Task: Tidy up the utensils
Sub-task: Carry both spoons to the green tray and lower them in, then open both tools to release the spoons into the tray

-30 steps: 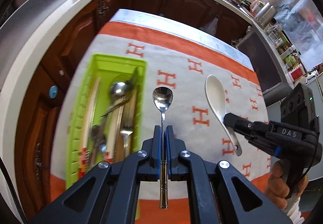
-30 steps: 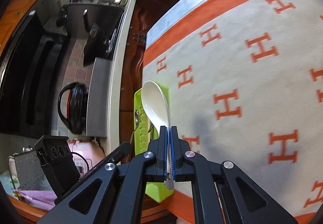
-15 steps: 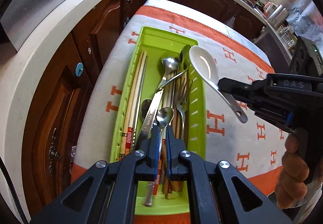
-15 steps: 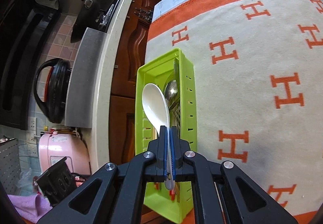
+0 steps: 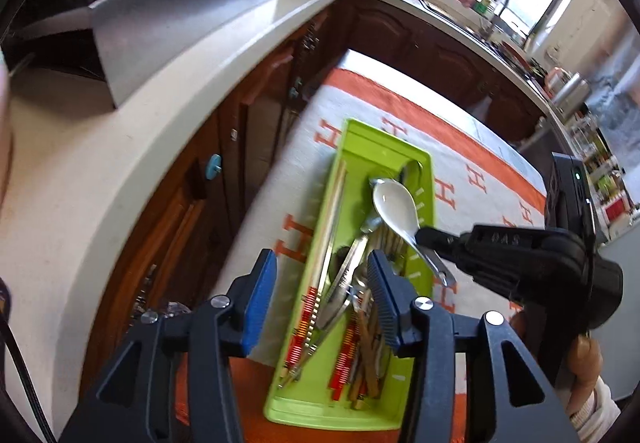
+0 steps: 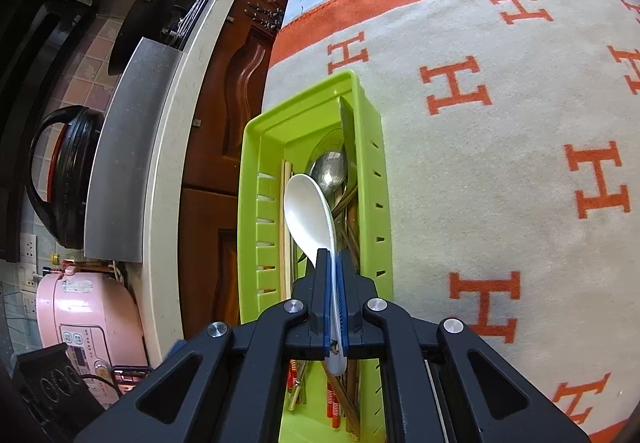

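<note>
The left tongs [image 5: 320, 291] are spread wide and empty above the green tray [image 5: 426, 171], presumably to clear it; the white spoon [image 6: 310, 219] is pinched by its handle in the right tongs [image 6: 332, 267]. It is held over the cutlery [image 6: 332, 167] in the tray, seemingly for release there.

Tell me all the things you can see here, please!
tray: one, lime green, on the cloth
white spoon: one, over the tray, held by its handle
metal spoons and forks: several, silver, in the tray
chopsticks: several, pale with red-striped ends, in the tray
cloth: one, cream with orange H letters, on the table
rice cooker: one, pink, on the counter
left tool: one, black and blue, open above the tray
right tool: one, black and blue, gripping the white spoon
</note>
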